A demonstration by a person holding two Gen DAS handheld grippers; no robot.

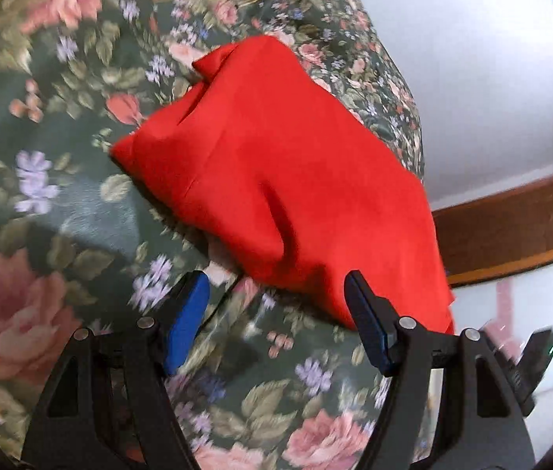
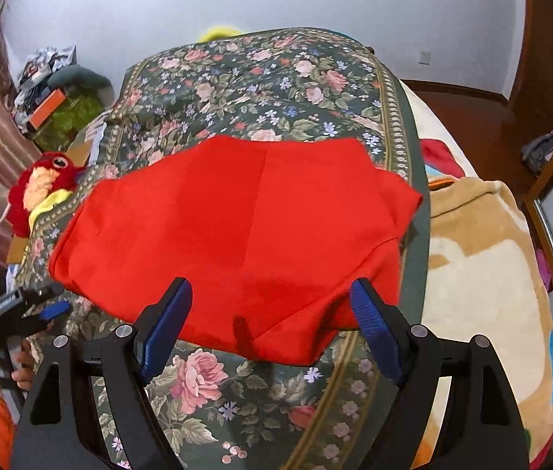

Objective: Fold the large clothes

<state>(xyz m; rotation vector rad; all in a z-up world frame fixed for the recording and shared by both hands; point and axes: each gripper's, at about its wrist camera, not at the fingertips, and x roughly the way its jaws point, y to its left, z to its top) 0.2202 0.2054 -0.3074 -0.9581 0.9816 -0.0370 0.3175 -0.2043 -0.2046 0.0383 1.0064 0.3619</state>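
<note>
A red garment point(image 2: 245, 227) lies folded into a rough rectangle on the floral bedspread point(image 2: 261, 78). It also shows in the left wrist view point(image 1: 276, 172), running from upper left to lower right. My left gripper point(image 1: 276, 286) is open and empty, just short of the garment's near edge. My right gripper point(image 2: 272, 293) is open and empty, its blue-padded fingers either side of the garment's near edge, above it. The left gripper also shows in the right wrist view point(image 2: 45, 309) at the far left, off the cloth.
A red plush toy point(image 2: 41, 184) lies at the bed's left edge. A beige blanket point(image 2: 480, 274) covers the bed to the right. Clutter point(image 2: 49, 90) stands by the curtain at the left. A wooden frame point(image 1: 519, 223) and white wall lie beyond the bed.
</note>
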